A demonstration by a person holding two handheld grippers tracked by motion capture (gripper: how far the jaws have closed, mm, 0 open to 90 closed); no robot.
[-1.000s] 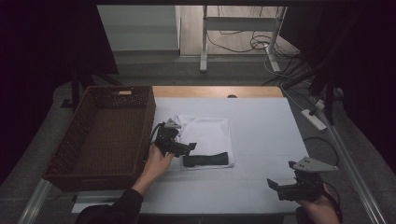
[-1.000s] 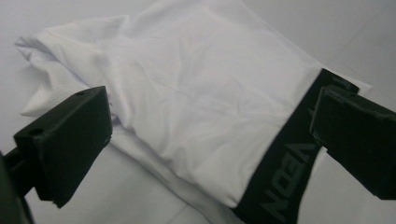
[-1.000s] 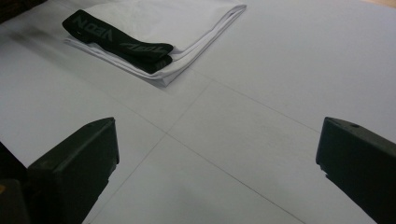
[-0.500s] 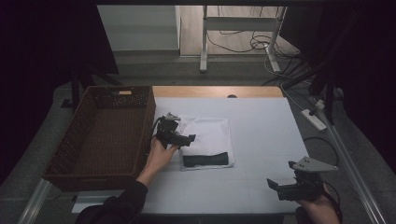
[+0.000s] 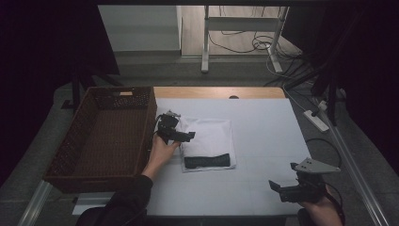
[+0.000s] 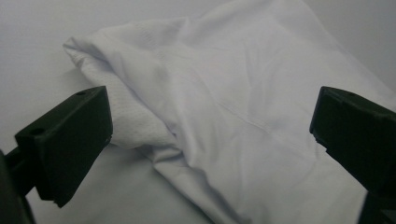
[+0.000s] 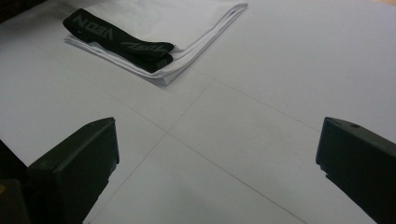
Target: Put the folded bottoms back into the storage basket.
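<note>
While my left claw [image 5: 181,136] is hovering wide open at the folded white garment [image 6: 243,116], I am risking snagging one layer and unfolding it, my right claw [image 5: 282,188] idling open.

One surface [image 5: 263,122] is carrying one folded white garment [image 5: 211,136], with one black band [image 5: 207,161] lying on it. One wicker basket [image 5: 101,136] is sitting at the left. Two tongs are showing: left tongs [image 5: 181,135], right tongs [image 5: 282,188].
</note>
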